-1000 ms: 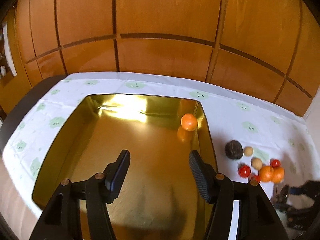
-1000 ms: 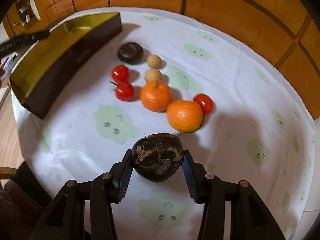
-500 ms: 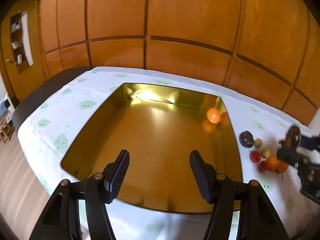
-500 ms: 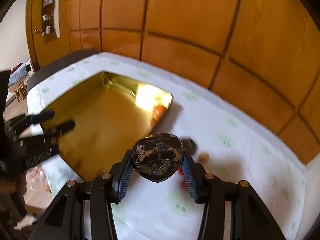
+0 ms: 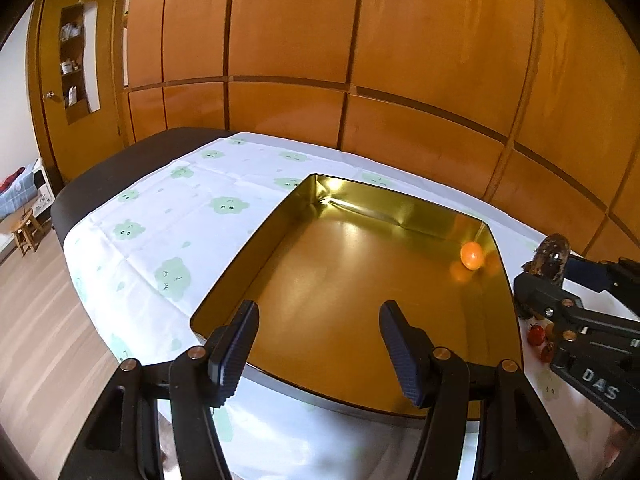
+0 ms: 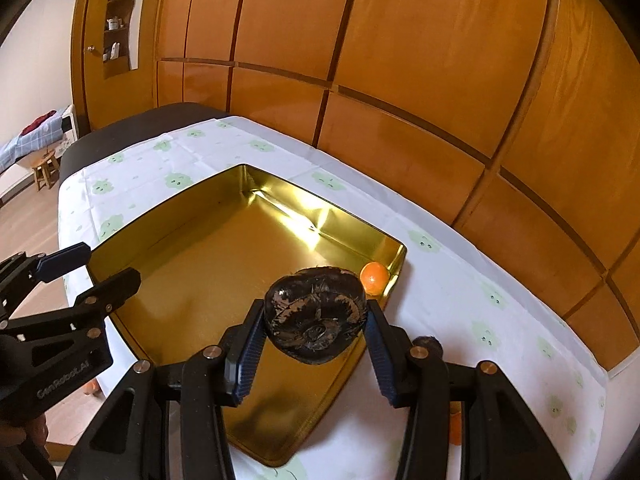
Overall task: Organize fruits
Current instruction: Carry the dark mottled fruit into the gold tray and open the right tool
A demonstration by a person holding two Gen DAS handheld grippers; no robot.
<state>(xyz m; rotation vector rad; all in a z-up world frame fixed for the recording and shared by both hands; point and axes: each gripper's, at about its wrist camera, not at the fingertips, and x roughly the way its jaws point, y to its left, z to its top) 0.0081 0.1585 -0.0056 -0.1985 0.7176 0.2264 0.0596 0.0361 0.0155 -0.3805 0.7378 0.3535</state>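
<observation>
A gold tray [image 5: 256,248] [image 6: 168,216] lies on the white cloth with one small orange [image 5: 471,255] [image 6: 374,272] in its far right corner. My right gripper [image 6: 316,330] is shut on a dark, rough round fruit [image 6: 316,314] and holds it above the tray's right side; the same fruit [image 5: 552,256] shows at the right edge of the left wrist view. My left gripper [image 5: 318,342] [image 6: 92,264] hangs open over the tray's near edge with nothing between its fingers. Small red fruits [image 5: 536,334] lie on the cloth right of the tray, partly hidden.
The table [image 5: 120,168] stands against a wooden panelled wall [image 5: 360,60]. Its left end is bare and dark. Another dark fruit [image 6: 428,342] peeks out behind my right finger. A small wooden stool [image 5: 26,230] stands on the floor at far left.
My right gripper has risen from the fruit pile and carried the dark fruit over the tray. My left gripper has drawn back and left, so the tray looks smaller.
</observation>
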